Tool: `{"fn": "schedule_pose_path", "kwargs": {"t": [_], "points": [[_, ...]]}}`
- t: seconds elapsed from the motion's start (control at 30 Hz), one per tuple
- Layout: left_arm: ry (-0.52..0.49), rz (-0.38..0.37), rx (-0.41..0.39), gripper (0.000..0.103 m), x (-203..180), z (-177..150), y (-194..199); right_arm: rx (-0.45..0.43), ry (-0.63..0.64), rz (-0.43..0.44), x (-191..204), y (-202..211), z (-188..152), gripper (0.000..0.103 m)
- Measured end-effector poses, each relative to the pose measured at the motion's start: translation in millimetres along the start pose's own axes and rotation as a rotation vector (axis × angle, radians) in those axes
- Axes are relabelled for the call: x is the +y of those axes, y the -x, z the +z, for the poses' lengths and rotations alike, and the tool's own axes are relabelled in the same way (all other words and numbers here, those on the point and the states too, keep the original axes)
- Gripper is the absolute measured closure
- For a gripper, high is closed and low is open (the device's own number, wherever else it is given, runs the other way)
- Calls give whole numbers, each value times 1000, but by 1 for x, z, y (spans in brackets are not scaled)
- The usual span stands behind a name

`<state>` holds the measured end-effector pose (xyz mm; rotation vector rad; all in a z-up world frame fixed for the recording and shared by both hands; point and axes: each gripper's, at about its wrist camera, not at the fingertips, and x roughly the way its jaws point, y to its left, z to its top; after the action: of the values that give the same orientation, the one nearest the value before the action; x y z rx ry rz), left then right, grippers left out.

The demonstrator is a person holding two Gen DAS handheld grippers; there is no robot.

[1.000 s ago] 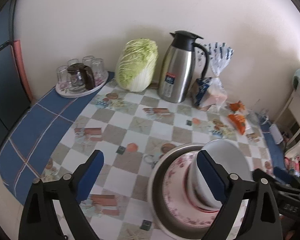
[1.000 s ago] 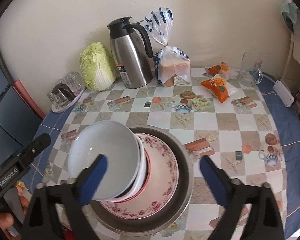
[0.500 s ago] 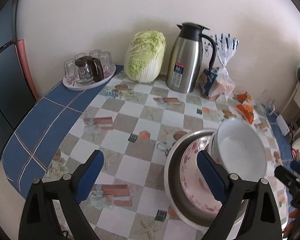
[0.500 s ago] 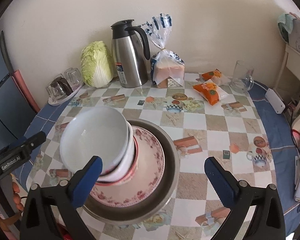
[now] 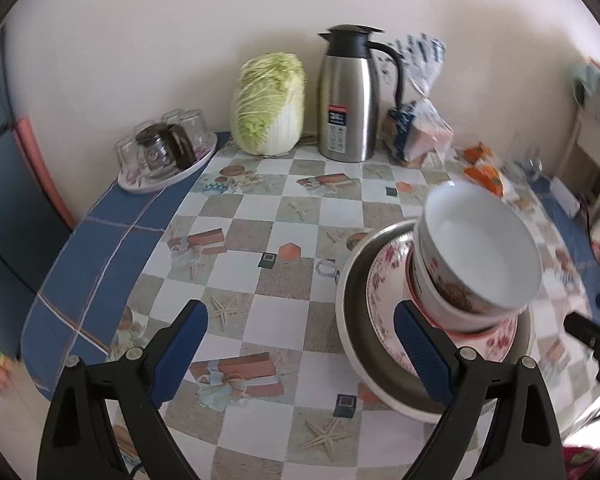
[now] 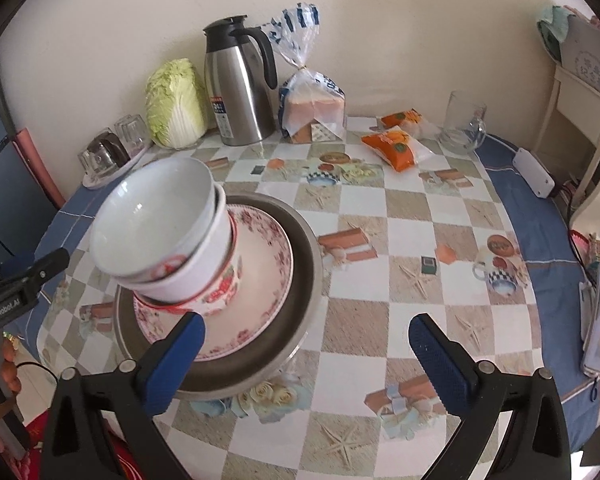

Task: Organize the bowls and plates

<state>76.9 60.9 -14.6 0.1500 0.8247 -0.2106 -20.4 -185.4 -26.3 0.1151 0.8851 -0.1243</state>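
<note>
Stacked bowls (image 6: 160, 224) and a floral plate (image 6: 256, 280) sit in a metal basin (image 6: 300, 280) on a round kitchen table (image 6: 440, 220), both grippers held wide and empty.

"GenRobot.AI" is printed in white on the left gripper (image 5: 300, 356), seen side-on from the right wrist view; the steel thermos (image 6: 240, 88) carries a red-and-black label too small to read. Two white bowls nest mouth-up and lean toward the table's left edge; the lower one bears a red pattern and rests on the pink-flowered plate, itself tilted inside the basin at the near left of the table. The right gripper (image 6: 308, 364) hovers with its jaws apart, its left pad above the basin's near rim; the left gripper's jaws also stand apart. A starfish-check tablecloth with a blue border covers the table against a cream wall, where a cabbage (image 5: 268, 104), bagged bread (image 6: 312, 108) and a tray of upturned glasses (image 5: 164, 148) stand.
</note>
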Motion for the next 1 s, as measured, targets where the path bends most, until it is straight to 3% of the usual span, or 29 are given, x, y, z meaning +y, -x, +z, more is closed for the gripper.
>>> {"fn": "schedule_pose_path", "kwargs": {"t": [0.4, 1.0], "points": [[-109, -4, 87, 9, -15, -10, -11, 20, -6, -20, -3, 0, -10, 0], [-138, -53, 135, 9, -23, -13, -19, 61, 20, -29, 1, -10, -12, 0]]}}
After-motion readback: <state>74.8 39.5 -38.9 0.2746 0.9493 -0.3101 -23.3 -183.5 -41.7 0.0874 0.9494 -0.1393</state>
